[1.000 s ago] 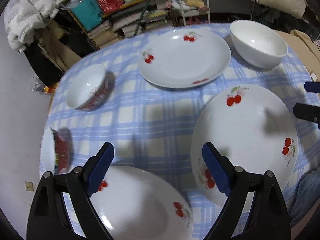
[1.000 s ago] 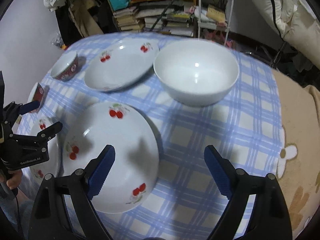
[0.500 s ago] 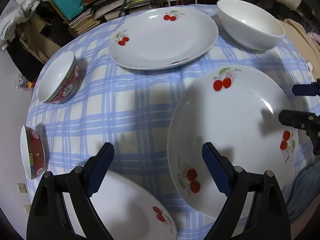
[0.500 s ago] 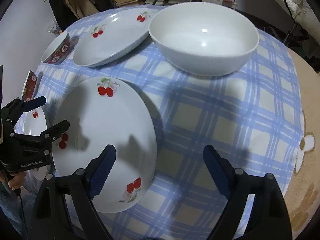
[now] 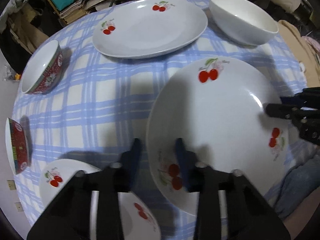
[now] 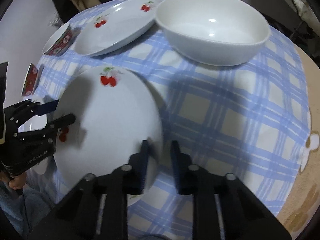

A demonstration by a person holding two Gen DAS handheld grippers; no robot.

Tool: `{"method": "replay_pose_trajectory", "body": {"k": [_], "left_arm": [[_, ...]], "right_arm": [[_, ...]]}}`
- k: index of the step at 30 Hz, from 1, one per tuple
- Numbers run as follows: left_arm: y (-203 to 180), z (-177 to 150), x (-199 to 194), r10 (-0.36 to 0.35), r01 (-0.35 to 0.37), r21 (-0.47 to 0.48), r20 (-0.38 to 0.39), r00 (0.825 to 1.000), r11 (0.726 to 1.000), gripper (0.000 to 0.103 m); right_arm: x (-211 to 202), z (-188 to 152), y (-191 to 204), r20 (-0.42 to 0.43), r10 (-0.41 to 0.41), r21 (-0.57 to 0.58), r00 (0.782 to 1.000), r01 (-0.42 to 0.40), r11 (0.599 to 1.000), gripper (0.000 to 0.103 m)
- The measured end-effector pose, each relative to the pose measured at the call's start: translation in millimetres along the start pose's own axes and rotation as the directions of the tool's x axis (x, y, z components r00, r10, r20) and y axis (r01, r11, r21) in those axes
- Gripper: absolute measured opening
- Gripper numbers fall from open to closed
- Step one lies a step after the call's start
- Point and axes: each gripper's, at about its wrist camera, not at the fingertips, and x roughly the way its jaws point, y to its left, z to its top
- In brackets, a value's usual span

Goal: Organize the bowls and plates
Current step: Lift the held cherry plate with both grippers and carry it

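Observation:
A large white plate with cherries (image 5: 216,120) (image 6: 112,124) lies on the blue checked tablecloth (image 5: 100,110). My left gripper (image 5: 158,150) (image 6: 64,111) points down over the plate's left rim. Its jaws are closing, one finger outside the rim and one over the inside, and a gap still shows. My right gripper (image 6: 159,150) (image 5: 278,104) straddles the opposite rim. Its jaws are closing and stand narrow, pinching the edge. The fingers of both are blurred.
A second cherry plate (image 5: 150,28) and a big white bowl (image 5: 242,18) sit at the far side. Two small red patterned bowls (image 5: 42,70) (image 5: 17,144) stand at the left. A third cherry plate (image 5: 66,180) lies under my left gripper. Book-laden shelves (image 5: 80,0) stand behind.
Both grippers sank toward the table, then drew their wide jaws in around opposite rims of the near cherry plate.

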Motion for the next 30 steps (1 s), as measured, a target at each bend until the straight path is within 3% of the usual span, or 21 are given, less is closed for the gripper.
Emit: {"method": "replay_pose_trajectory", "body": {"k": [5,20,30], "left_arm": [[-2,-1,-8,0.031,-0.031,-0.032,-0.004,1.000,0.999,0.019],[9,-5,-49,0.032,-0.029,-0.059,0.044,0.999,0.998,0.019],[31,-14,-76,0.055,-0.048,-0.085,0.071,0.996,0.995,0.019]], "right_arm": [[4,0,5,-0.026,0.005,-0.005,1.000,-0.005,1.000,0.016],[-21,1,4,0.018,0.063,0.092,0.998,-0.065,0.994,0.012],[-38,2,30,0.054,0.076,0.108,0.996,-0.082,0.991,0.012]]}}
